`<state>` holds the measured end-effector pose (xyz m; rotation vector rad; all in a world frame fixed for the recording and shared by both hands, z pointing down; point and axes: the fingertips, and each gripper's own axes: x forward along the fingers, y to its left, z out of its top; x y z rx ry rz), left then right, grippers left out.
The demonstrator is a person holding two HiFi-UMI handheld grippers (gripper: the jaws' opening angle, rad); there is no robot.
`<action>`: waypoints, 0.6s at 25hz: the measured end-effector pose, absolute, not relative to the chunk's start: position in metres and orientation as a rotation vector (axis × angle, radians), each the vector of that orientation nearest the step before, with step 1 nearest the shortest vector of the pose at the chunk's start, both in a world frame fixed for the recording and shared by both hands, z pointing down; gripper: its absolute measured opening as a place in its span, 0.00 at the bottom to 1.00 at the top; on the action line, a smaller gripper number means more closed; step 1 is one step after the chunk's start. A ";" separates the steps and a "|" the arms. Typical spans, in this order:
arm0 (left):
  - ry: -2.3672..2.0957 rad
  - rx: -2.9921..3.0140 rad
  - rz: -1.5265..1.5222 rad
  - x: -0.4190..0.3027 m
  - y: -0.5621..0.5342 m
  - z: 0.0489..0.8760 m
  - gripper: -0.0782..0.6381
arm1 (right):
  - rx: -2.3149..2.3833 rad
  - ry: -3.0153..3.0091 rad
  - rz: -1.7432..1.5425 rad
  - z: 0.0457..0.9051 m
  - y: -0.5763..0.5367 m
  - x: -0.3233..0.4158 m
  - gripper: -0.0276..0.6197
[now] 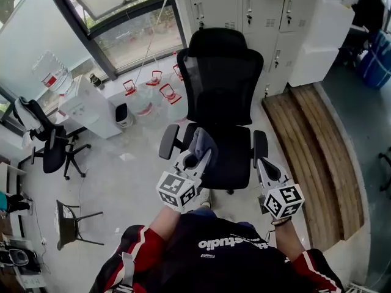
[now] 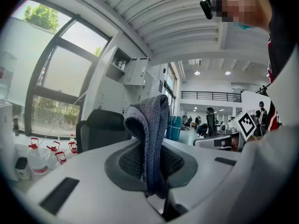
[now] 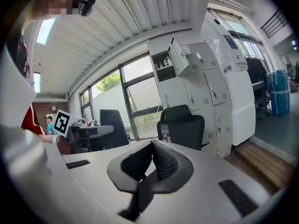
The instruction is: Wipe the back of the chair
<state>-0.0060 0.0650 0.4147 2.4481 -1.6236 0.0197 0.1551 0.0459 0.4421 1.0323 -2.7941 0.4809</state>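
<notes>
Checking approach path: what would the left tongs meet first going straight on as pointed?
Probably the chair's backrest: the left tongs, shut on the grey cloth, aim at it in the head view. The cloth hides dead centre in the left gripper view, so the exact line is unsure.

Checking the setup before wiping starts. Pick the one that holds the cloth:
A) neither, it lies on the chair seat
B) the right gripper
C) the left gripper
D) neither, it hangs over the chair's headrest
C: the left gripper view shows the grey cloth pinched between the jaws of the left gripper, while the right gripper has its jaws together on nothing.
</notes>
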 end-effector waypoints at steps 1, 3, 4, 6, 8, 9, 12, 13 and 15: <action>-1.622 2.445 0.029 0.000 0.074 0.414 0.19 | 1.024 -2.799 0.486 0.442 0.054 0.159 0.04; -1.611 2.445 0.036 0.010 0.089 0.411 0.19 | 1.016 -2.807 0.490 0.440 0.068 0.164 0.04; -1.603 2.446 0.033 0.014 0.095 0.410 0.19 | 1.019 -2.810 0.493 0.439 0.074 0.167 0.04; -1.586 2.452 0.025 0.022 0.107 0.407 0.19 | 1.031 -2.813 0.504 0.437 0.087 0.171 0.04; -1.576 2.464 0.021 0.028 0.118 0.405 0.19 | 1.042 -2.810 0.516 0.437 0.101 0.175 0.04; -1.575 2.474 0.022 0.030 0.124 0.403 0.19 | 1.045 -2.806 0.518 0.437 0.107 0.177 0.04; -1.589 2.483 0.017 0.026 0.149 0.399 0.19 | 1.037 -2.792 0.504 0.437 0.130 0.174 0.04; -1.599 2.477 0.016 0.021 0.160 0.399 0.19 | 1.032 -2.790 0.495 0.437 0.140 0.171 0.04; -1.621 2.461 0.022 0.008 0.186 0.401 0.19 | 1.022 -2.788 0.477 0.435 0.163 0.162 0.04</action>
